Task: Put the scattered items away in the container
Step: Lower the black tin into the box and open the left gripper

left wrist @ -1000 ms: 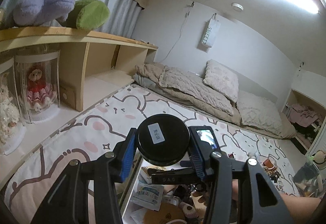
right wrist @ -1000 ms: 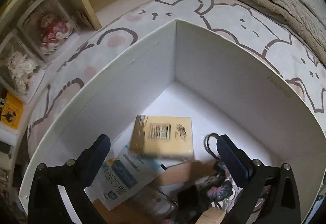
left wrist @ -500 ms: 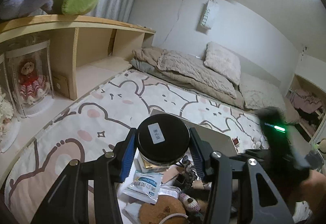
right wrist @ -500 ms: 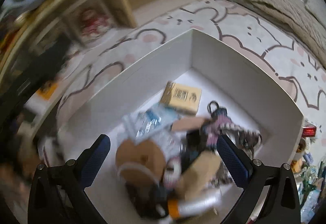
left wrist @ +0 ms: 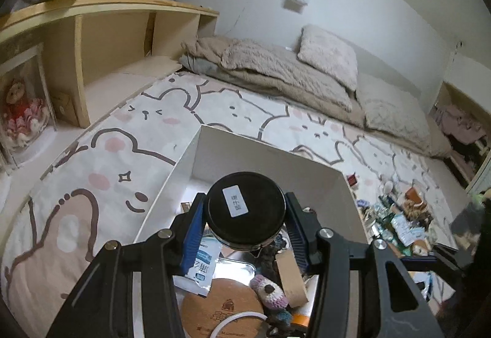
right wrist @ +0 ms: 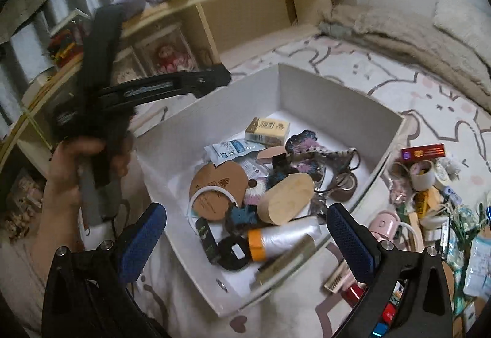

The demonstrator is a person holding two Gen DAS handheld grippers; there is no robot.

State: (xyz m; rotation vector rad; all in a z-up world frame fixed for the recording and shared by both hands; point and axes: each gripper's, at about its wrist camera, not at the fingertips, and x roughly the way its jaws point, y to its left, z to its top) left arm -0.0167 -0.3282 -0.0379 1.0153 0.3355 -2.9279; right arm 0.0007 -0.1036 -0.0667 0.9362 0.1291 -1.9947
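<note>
Partway done. Your white box (right wrist: pixel 337 104) on the bed already holds a good heap: tissue pack (right wrist: pixel 267 130), cork coaster (right wrist: pixel 218 184), wooden oval (right wrist: pixel 285 198), plastic-wrapped roll (right wrist: pixel 282 235), crochet bits.

Your left gripper (left wrist: pixel 245 216) has its jaws clamped on a black round tin (left wrist: pixel 245 212), poised over the box's inside, not yet dropped.

Your right gripper (right wrist: pixel 245 241) has jaws wide and empty, above the box's near corner.

Left to do: a pile of scattered items (right wrist: pixel 429 203) lies on the bed just right of the box, including a red box (right wrist: pixel 423 151), tape roll (right wrist: pixel 423 173), pink gadget (right wrist: pixel 383 223) and packets. By my guess, several more trips.
</note>
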